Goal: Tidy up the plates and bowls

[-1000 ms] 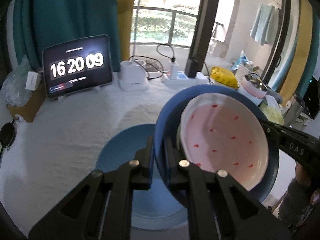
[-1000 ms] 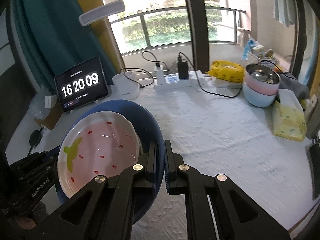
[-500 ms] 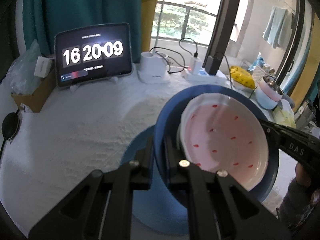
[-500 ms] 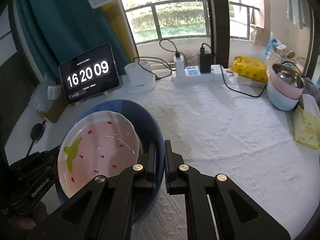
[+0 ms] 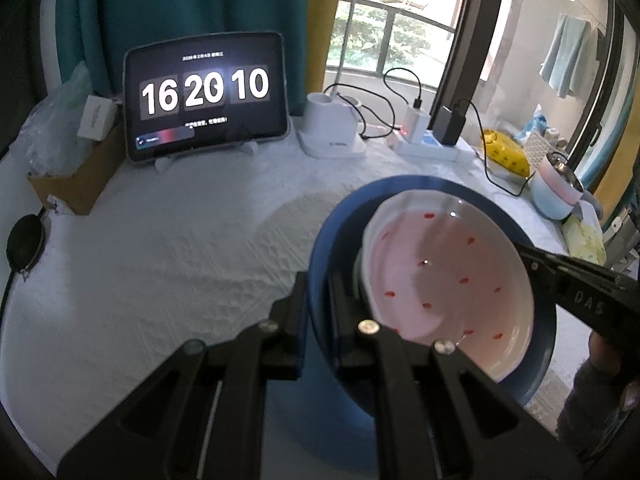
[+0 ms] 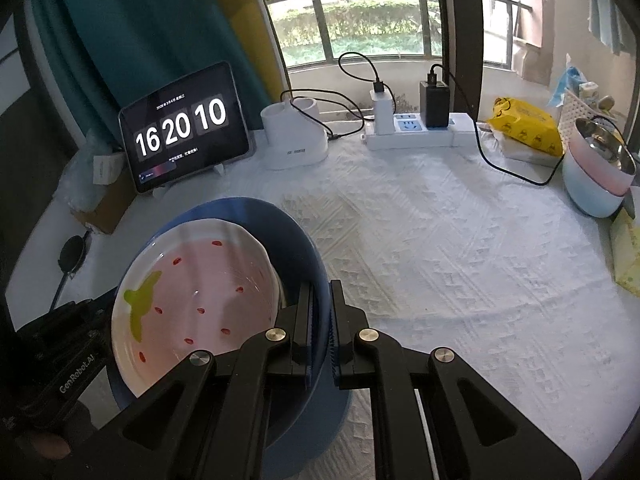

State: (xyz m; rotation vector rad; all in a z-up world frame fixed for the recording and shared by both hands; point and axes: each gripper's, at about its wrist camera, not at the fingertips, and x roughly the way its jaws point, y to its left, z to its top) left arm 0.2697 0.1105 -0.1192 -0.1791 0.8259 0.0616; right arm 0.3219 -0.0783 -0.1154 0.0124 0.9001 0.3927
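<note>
- Your left gripper [image 5: 318,300] is pinched on the near-left rim of the blue bowl [image 5: 332,232]: one finger outside the wall, one inside.
- Your right gripper [image 6: 320,316] is clamped on the opposite rim of the same bowl, jaws pressed together with only the thin blue wall between them.
- Both tools angle steeply down toward the table [image 6: 440,260], each pointing in from its own side of the bowl.
- In the left wrist view the right tool comes in from the right edge, across the bowl's far rim; your sleeve [image 5: 584,392] shows below it.
- In the right wrist view the left tool sits low at the left edge, hand [image 6: 48,446] partly visible under it.
- The pink strawberry plate [image 6: 192,300] lies nested inside the blue bowl, off-centre toward the left-gripper side.
- The bowl is tilted rather than level, sitting over a blue plate [image 6: 320,432] on the white cloth; whether they touch, can't tell.
- Second bowl stack [image 6: 596,176] stands at the table's far right edge, well apart from what you hold.
- Tablet clock [image 6: 180,128] stands at the back left.
</note>
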